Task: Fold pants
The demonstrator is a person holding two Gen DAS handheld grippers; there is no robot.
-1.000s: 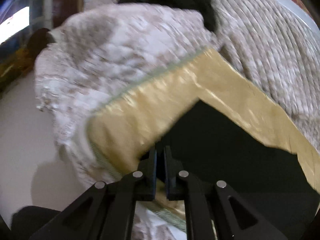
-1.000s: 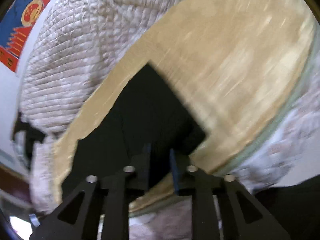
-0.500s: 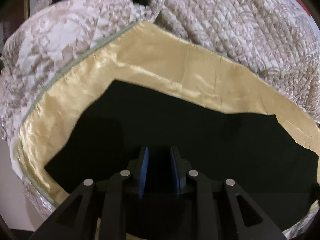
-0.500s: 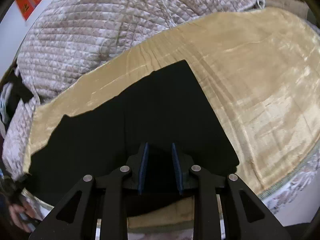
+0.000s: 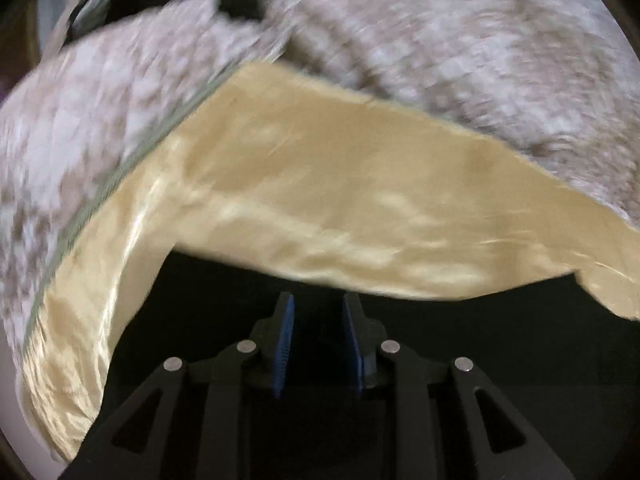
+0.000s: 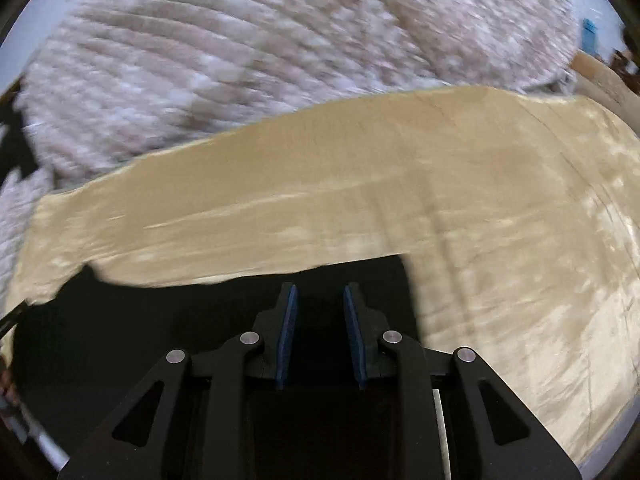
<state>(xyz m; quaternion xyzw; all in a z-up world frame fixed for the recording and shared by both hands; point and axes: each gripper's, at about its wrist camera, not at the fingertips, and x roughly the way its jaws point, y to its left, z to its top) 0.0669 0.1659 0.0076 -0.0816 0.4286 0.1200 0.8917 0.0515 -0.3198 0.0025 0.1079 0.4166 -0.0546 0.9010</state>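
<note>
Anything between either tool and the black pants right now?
Nothing visible. The black pants lie flat on the yellow sheet, straight below the left tool and the right tool. Both sets of jaws stand apart with no cloth between them. The bunched quilt sits well beyond.

In the left wrist view the pants [image 5: 460,344] fill the lower part of the frame, lying on the sheet [image 5: 360,200], which runs as a band across the middle and down the left side. The quilt [image 5: 460,40] lies behind the sheet along the top and upper left. In the right wrist view the pants [image 6: 160,320] take the lower left, the sheet [image 6: 500,240] spreads from the middle to the right edge, and the quilt [image 6: 240,60] lies behind it across the top.
</note>
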